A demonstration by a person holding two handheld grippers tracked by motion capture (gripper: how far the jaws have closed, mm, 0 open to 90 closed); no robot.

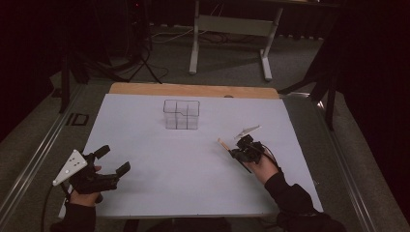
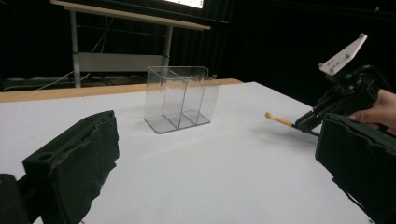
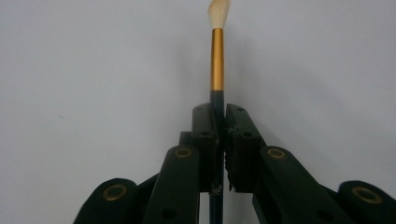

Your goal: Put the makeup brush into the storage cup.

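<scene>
The right gripper (image 1: 237,151), near the tabletop's (image 1: 145,159) right edge, has its fingers clamped on a brush (image 3: 217,56) low over the sheet, so it could twist loose before reaching the clear organizer (image 1: 181,114) toward the far edge, while the left gripper (image 1: 115,162) waits open.

Dark room, grey floor (image 1: 232,58), white-legged desk (image 1: 231,24)
</scene>
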